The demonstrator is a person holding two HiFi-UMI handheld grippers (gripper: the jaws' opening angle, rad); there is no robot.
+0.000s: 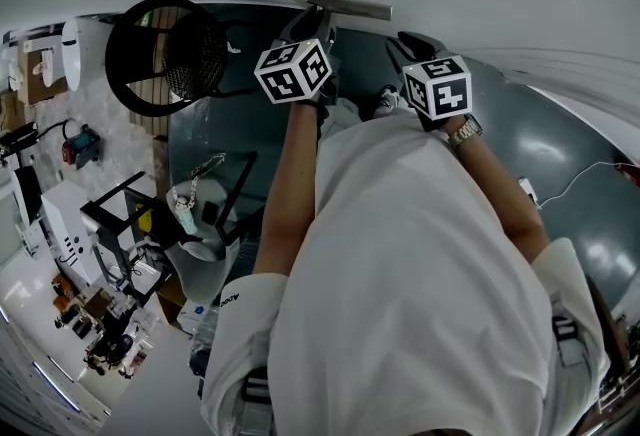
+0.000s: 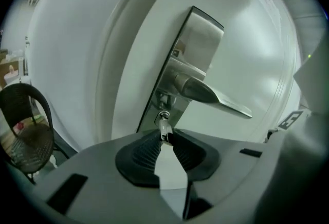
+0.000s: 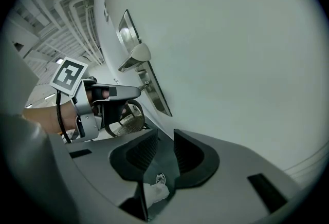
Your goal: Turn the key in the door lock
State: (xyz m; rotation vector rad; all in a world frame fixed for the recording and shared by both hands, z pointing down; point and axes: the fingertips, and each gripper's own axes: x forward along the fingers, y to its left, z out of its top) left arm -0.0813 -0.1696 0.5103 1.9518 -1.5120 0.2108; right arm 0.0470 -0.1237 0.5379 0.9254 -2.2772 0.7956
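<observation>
Below the handle point(image 2: 211, 95): the key point(image 2: 164, 126) sits in the lock point(image 2: 163, 115), at the lower end of the steel plate point(image 2: 198, 38), with its bow sticking out from the door point(image 2: 257, 53).
Left gripper point(image 2: 165, 137): just under the handle, its fingers point(image 2: 146, 148) clenched on the key's bow. Only their very tips have hold of it.
Right gripper point(image 3: 165, 153): off to one side of the handle and well apart from it, facing bare door. Its fingers point(image 3: 139, 151) are released, with nothing between them.
Step in hand: by my reading, the turn itself, since the key is seated and the grip is made. Whether the bolt has thrown cannot be told.
Risk, slip: the hold is shallow and the bow is thin and smooth. If the lock resists, the pads may rotate round the bow and the key will stay where it is.
Risk, handle: the lever hangs close above the gripping hand. A wide roll of the wrist could knock the tool's body against it and stop the turn short.
Risk, bending: if the roll is not in line with the key's shaft, the force goes sideways. That would bind the key in the lock or bend it.
Risk, pull-out: any backward drag during the roll could draw the key partly out from below the handle, and it would then not turn.
</observation>
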